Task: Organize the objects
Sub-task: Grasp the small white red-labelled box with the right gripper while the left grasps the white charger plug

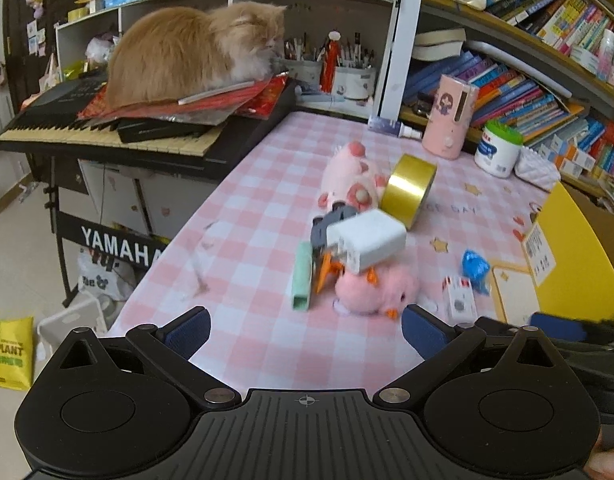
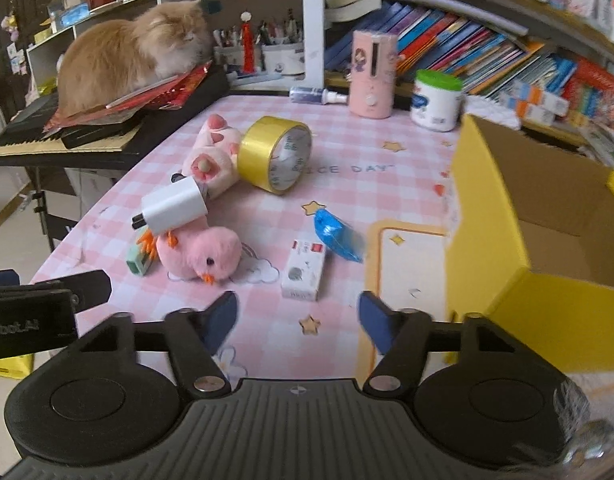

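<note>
Left wrist view: left gripper [image 1: 305,330] spread wide and holding nothing above the pink checked tablecloth [image 1: 247,216].
Ahead of its fingers lie a pink plush chick [image 1: 377,288], a white plug-in charger block [image 1: 369,240] resting on it, and a gold tape roll [image 1: 409,188] beyond; the right gripper [image 2: 298,312] is likewise spread and unloaded, with a small white box [image 2: 304,270] just ahead and an open yellow cardboard box [image 2: 519,300] to its right.

Pink-and-white checked tablecloth [image 2: 347,152] fills mid-frame, with a gold tape roll [image 2: 275,153] at centre, a pink plush chick [image 2: 203,254] lower left, a yellow box [image 2: 483,216] right
</note>
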`<state>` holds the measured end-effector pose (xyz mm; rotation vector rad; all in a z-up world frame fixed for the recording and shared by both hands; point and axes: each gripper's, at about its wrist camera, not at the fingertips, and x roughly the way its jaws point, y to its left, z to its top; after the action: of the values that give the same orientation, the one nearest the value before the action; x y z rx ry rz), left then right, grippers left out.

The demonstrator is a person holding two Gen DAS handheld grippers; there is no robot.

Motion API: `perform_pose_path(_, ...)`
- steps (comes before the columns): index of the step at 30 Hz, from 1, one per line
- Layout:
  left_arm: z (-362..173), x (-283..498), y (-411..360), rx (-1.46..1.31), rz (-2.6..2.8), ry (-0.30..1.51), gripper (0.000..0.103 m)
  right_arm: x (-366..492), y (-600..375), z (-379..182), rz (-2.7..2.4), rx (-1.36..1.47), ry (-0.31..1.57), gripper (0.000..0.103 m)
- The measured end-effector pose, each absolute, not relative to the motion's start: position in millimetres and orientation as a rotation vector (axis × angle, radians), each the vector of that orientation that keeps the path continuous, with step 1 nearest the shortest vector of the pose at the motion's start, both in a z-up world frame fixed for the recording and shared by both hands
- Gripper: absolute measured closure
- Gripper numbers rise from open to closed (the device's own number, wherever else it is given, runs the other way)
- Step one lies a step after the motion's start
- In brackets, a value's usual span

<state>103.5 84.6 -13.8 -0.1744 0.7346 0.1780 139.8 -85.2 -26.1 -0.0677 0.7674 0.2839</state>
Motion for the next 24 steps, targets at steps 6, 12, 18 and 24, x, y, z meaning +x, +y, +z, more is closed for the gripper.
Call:
perform_pose_path(6,-11,125,83,-0.156,0.189,0.725,0.001,180,-84,-45,0.3,-0.039,0.81,0.051)
perform_pose_path(12,-9,151,79,-0.14,0.154,0.722,0.001,215,-76,-66,0.312,-0.081,0.842,0.051)
perform_pose_path(18,-16,185,74,-0.137,0.126,0.746,0.001,234,-69,-79,0.372,-0.139,0.861,0.06)
perform_pose_path(24,-35,213,65,-0.115,0.121,0.831,0.009,239,-71,-83,0.408,-0.169,0.838,0.073)
